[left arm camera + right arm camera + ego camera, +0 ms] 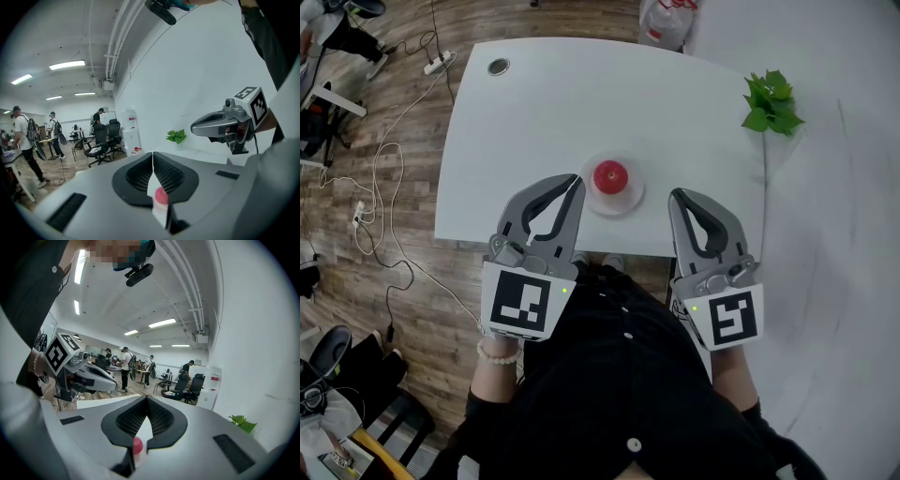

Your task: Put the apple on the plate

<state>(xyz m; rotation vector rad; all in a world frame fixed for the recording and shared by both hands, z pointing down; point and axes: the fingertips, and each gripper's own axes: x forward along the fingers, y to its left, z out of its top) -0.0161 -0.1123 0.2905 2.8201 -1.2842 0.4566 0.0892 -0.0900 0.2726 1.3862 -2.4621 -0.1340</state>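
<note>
The apple (610,175) sits in the middle of the plate (630,199); the plate stands on the white bench (581,94), near the edge closest to the person; the left gripper (574,184) is just beside the left rim of the plate, its fingers pressed together with nothing between them; the right gripper (677,197) is near the plate on the other side, its fingers also together and empty; a green plant (772,101) shows by the right edge of the bench.
</note>
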